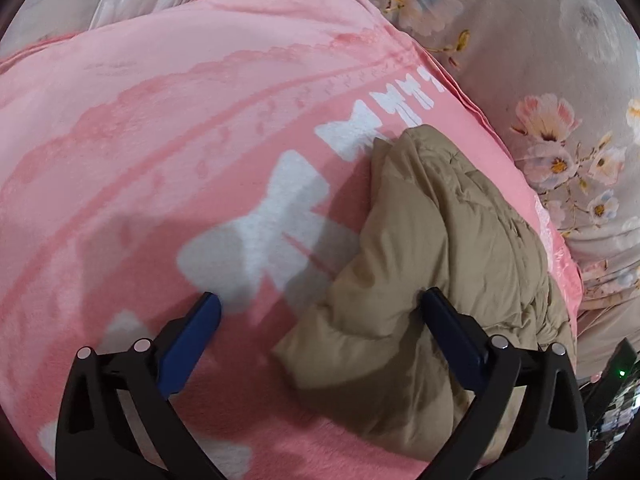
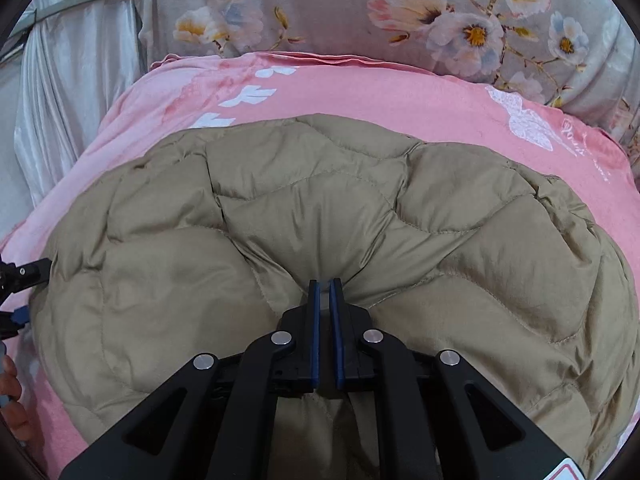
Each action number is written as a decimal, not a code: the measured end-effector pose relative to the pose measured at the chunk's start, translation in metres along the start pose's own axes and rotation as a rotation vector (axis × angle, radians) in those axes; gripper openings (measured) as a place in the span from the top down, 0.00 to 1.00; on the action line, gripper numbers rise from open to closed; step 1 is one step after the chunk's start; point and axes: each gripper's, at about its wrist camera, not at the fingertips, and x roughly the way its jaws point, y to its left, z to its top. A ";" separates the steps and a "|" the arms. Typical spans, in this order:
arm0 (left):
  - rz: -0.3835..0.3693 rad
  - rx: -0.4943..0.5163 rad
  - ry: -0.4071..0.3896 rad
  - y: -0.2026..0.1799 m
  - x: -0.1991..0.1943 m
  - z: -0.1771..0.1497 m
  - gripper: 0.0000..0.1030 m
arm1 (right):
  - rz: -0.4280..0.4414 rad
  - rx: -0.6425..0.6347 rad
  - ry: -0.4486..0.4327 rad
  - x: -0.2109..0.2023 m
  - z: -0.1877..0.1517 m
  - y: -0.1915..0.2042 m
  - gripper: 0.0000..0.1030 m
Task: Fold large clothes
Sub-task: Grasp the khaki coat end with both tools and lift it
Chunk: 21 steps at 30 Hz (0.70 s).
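The right gripper (image 2: pixel 325 285), black with blue-lined fingers, is pinched down to a narrow slit on a fold of the tan quilted puffer jacket (image 2: pixel 320 208), whose cloth gathers into creases at its tips. The jacket spreads wide ahead of and to both sides of the tool, lying on a pink fleece blanket with white bow prints (image 2: pixel 400 96). Beyond the blanket, further ahead, sits a grey floral-printed bedding (image 2: pixel 340 12). Far ahead to the left hangs a pale silvery curtain (image 2: pixel 72 92). At the left edge, part of a second black tool (image 2: pixel 24 276) touches the jacket's side, with fingers of a person's hand (image 2: pixel 10 396) below it.
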 end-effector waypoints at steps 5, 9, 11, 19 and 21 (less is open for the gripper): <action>-0.123 -0.002 0.090 -0.027 0.009 -0.002 0.38 | 0.001 0.013 -0.018 0.002 -0.005 0.000 0.92; -0.079 0.088 0.009 -0.064 -0.026 0.003 0.78 | 0.026 0.032 -0.012 0.002 -0.004 -0.004 0.92; -0.118 0.130 -0.030 -0.083 -0.052 0.008 0.84 | 0.073 0.063 0.008 -0.002 0.000 -0.013 0.92; -0.186 0.297 -0.130 -0.148 -0.113 0.008 0.87 | 0.330 0.261 0.067 -0.089 -0.038 -0.058 0.94; -0.211 0.323 -0.147 -0.162 -0.124 0.003 0.88 | 0.346 0.268 0.100 -0.092 -0.050 -0.057 0.95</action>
